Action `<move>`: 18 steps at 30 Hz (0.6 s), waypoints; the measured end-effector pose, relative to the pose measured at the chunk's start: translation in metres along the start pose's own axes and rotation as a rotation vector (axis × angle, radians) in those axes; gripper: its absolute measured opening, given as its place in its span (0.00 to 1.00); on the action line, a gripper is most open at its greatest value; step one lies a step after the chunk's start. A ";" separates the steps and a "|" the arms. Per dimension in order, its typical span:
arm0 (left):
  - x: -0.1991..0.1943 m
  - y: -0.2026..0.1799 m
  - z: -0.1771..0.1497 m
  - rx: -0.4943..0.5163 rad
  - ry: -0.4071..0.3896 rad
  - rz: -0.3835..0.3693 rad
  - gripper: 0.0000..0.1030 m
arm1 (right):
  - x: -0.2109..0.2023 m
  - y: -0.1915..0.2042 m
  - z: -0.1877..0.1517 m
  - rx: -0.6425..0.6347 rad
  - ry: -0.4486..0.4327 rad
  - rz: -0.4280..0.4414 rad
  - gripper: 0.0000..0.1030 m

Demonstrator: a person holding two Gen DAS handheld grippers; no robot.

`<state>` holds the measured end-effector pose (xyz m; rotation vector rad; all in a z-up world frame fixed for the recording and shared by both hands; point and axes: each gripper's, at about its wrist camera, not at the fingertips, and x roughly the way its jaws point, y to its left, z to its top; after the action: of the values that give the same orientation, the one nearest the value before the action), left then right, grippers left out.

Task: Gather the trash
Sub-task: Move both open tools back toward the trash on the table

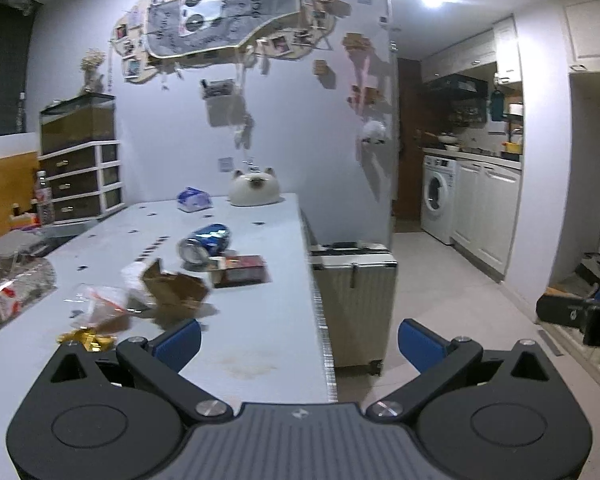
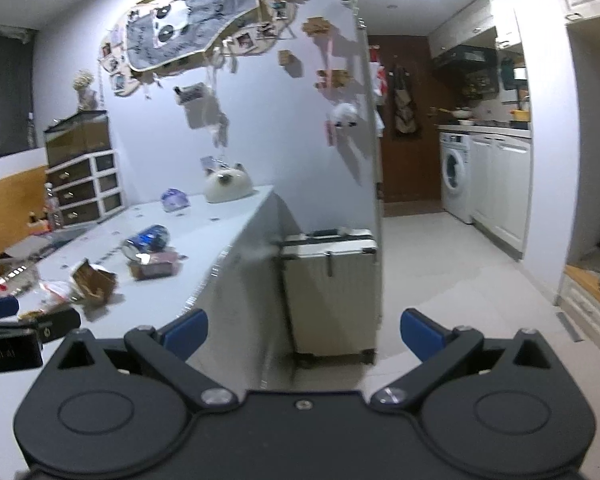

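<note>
Left hand-held gripper (image 1: 299,340) hovers above the near end of the white surface (image 1: 260,320), blue fingers spread wide, gripping nothing. Trash lies ahead on the surface, left to right: a gold wrapper (image 1: 86,339), a clear plastic bag (image 1: 98,300), torn brown cardboard (image 1: 176,288), a crushed blue can (image 1: 206,242) on its side, and a dark red box (image 1: 244,270) just beside the can. Right hand-held gripper (image 2: 304,330) is off the surface's edge, over the floor, facing a suitcase (image 2: 330,292), also wide and empty.

Black claw (image 1: 299,342), blue fingertips (image 1: 180,342)
</note>
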<state>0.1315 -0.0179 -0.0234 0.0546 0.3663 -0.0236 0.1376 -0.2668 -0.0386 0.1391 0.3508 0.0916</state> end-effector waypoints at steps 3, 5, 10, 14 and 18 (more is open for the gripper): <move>0.003 0.022 -0.002 -0.018 0.004 0.028 1.00 | 0.011 0.016 0.001 -0.002 0.009 0.032 1.00; 0.006 0.039 -0.003 -0.039 0.004 0.035 1.00 | 0.019 0.028 0.002 -0.016 0.015 0.049 1.00; 0.018 0.078 -0.009 -0.082 0.043 0.110 1.00 | 0.040 0.057 0.003 -0.034 0.026 0.092 1.00; 0.026 0.111 -0.014 -0.120 0.070 0.162 1.00 | 0.056 0.079 0.004 -0.034 0.037 0.136 1.00; 0.034 0.139 -0.021 -0.146 0.098 0.216 1.00 | 0.073 0.101 0.005 -0.030 0.061 0.175 1.00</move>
<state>0.1606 0.1221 -0.0488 -0.0494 0.4571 0.2195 0.2011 -0.1597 -0.0434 0.1374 0.3975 0.2741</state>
